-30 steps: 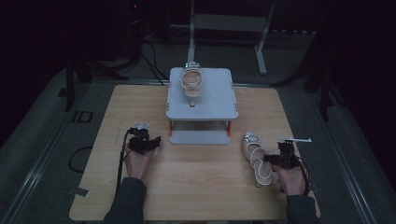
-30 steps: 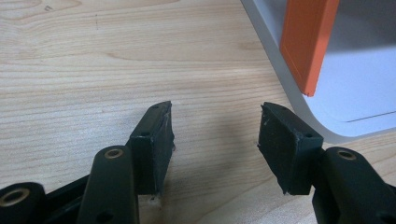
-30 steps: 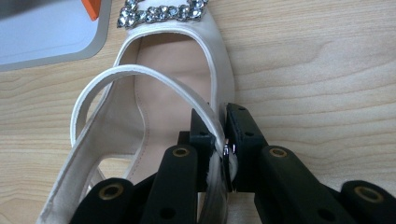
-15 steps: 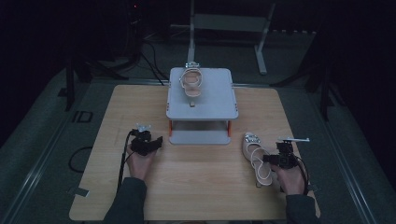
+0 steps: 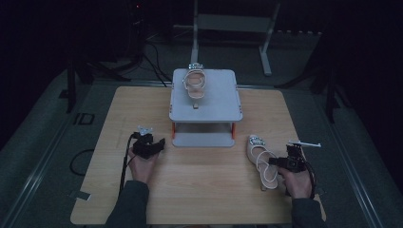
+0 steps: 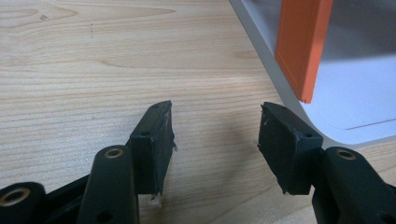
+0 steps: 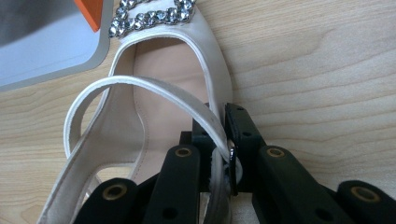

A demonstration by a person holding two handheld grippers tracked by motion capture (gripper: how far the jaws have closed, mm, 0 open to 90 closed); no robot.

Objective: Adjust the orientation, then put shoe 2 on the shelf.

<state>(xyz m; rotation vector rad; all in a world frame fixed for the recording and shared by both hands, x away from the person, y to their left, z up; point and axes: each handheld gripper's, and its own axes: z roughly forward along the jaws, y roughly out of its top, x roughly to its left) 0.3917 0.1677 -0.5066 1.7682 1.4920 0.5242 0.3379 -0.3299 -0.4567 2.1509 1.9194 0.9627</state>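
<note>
Two sandals are in play — one sits on the grey stand (image 5: 223, 107), the other sandal (image 5: 260, 159) lies on the table (image 5: 209, 190) where the right gripper (image 7: 223, 154) has stayed clamped on its strap, while the left gripper (image 6: 212, 140), jaws apart and empty, has edged toward the stand, so a lift looks next.

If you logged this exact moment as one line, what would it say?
left gripper: open, empty | right gripper: shut on sandal strap, on table | second sandal: atop grey stand
</note>
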